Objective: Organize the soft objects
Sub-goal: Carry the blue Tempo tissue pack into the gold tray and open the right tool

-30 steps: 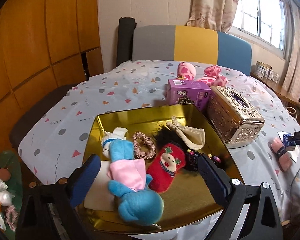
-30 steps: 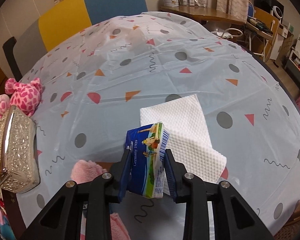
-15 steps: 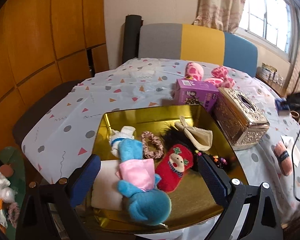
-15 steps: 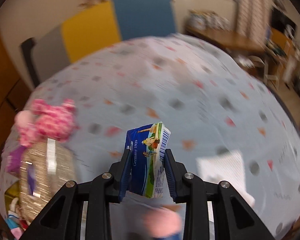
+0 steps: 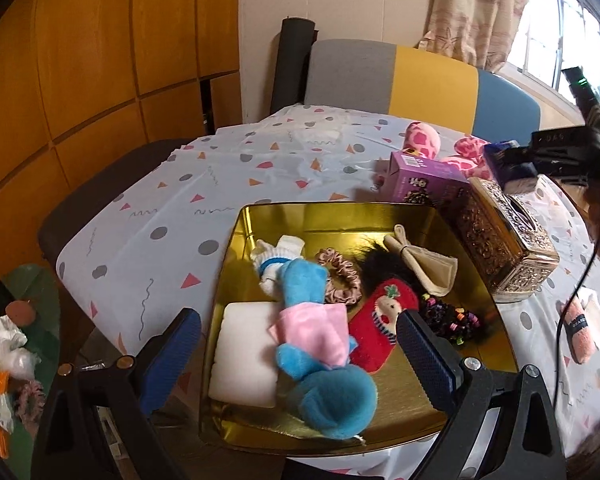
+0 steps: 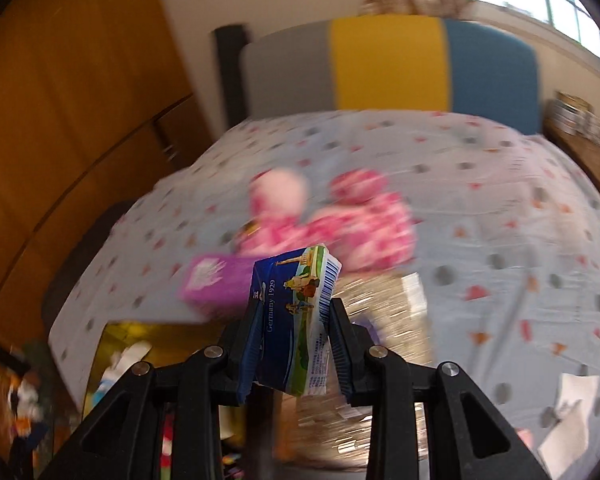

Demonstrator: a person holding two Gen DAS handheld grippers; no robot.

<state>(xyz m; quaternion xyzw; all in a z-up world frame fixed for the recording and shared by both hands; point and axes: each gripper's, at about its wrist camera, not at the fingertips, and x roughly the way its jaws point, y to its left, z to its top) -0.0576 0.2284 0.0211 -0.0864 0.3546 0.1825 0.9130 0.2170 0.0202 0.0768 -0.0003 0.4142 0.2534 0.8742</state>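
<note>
A gold tray holds several soft things: a blue plush in pink, a red sock, a scrunchie, a white sponge and a beige cloth. My left gripper hangs open over the tray's near end with nothing between its fingers. My right gripper is shut on a small blue printed pack. In the left wrist view the blue pack hangs above the ornate metal box. A pink spotted plush lies behind it.
A purple box stands between the tray and the pink plush. A pink fuzzy roll lies right of the tray, beside a white napkin. A grey, yellow and blue chair back stands at the table's far edge. Clutter lies on the floor at left.
My right gripper carried the blue pack up and leftward, from over the white napkin to above the ornate box and purple box. The left gripper shifted slightly and stayed open.
</note>
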